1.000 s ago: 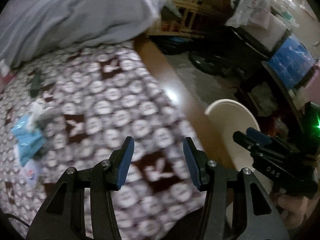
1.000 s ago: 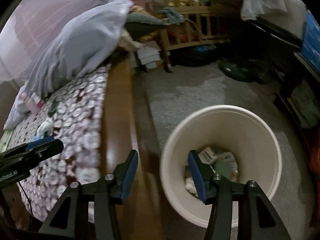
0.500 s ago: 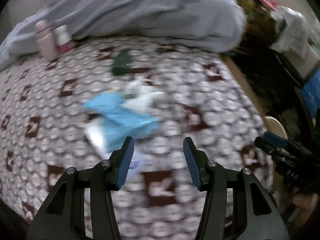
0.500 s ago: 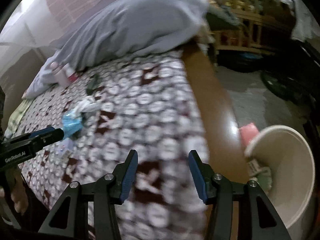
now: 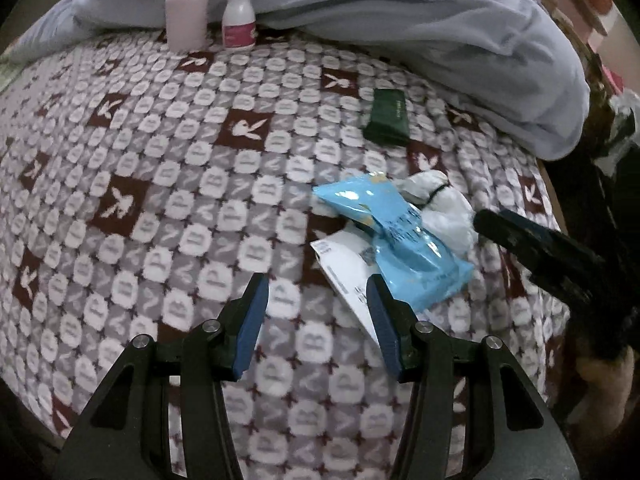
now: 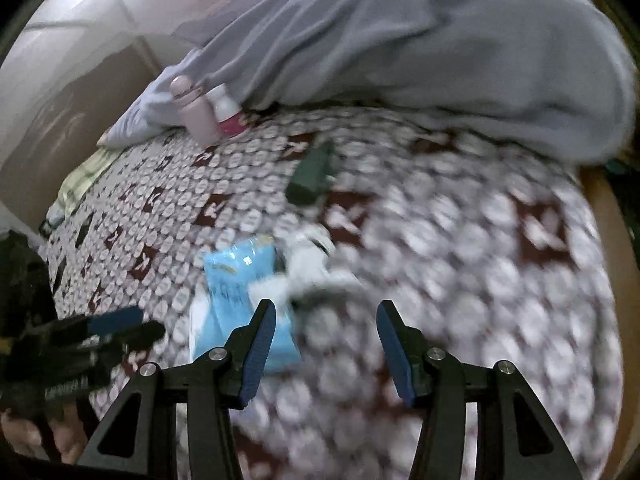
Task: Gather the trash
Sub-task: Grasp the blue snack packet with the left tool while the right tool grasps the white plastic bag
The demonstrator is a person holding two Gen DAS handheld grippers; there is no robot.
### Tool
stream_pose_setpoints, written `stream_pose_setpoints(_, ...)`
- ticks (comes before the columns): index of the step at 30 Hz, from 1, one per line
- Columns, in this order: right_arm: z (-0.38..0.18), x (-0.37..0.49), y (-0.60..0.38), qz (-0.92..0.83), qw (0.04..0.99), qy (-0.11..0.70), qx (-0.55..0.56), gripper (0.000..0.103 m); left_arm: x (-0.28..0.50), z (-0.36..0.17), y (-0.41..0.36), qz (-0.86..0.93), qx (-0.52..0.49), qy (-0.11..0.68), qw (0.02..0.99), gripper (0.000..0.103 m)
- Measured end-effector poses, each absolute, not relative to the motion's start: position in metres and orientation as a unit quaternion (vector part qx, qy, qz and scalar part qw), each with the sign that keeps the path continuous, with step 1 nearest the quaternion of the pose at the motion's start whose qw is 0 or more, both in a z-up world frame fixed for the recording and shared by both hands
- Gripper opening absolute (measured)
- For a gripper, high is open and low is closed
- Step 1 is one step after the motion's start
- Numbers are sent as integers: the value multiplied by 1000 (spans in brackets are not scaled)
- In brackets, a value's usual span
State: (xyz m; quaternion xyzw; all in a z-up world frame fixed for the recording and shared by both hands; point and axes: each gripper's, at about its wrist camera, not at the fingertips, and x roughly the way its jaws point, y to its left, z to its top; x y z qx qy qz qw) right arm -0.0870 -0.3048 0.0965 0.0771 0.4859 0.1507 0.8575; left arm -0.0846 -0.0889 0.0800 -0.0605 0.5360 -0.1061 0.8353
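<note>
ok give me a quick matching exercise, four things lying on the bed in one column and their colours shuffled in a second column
Things:
1. snack bag
2. water bottle
3. flat packet
4. crumpled tissue

Colours:
A. dark green
B. white
C. light blue
D. pale pink

Pairs: 1-C, 2-D, 3-A, 4-B

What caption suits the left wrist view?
Open left gripper hovers over a patterned bedspread beside a crinkled blue plastic wrapper and white crumpled tissue.
</note>
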Motion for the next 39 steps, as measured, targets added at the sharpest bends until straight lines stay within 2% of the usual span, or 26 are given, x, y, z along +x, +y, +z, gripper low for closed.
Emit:
stream_pose_setpoints(5, 64, -47, -284, 161, 840, 513, 74, 49, -70, 71, -84, -114, -92, 547, 824, 49)
stream_pose_setpoints(6, 56, -43, -282, 156, 837, 520, 69, 44, -67, 70, -85, -115, -93, 548, 823, 49)
stream_pose_setpoints(7, 54, -41, -282, 152, 837, 521, 66, 31, -65, 69, -87, -118, -95, 549, 822, 49)
stream_pose_setpoints(10, 64, -49, -294, 156, 851, 496, 79, 26, -56, 66, -95, -131, -105, 549, 819, 49)
stream_pose_setpoints(17, 109, -93, -341, 141, 874, 461, 59, 26, -25, 52, -137, -146, -95, 568, 804, 49)
stream_pose_setpoints(23, 127, -128, -383, 116, 887, 441, 76, 26, -18, 48, -163, -158, -95, 567, 803, 49)
stream_pose_setpoints(32, 128, -159, -419, 96, 890, 435, 96, 26, -11, 53, -167, -190, -192, 536, 800, 50)
stream_pose_setpoints(39, 118, -163, -430, 93, 886, 441, 107, 26, -4, 55, -166, -192, -218, 524, 801, 62)
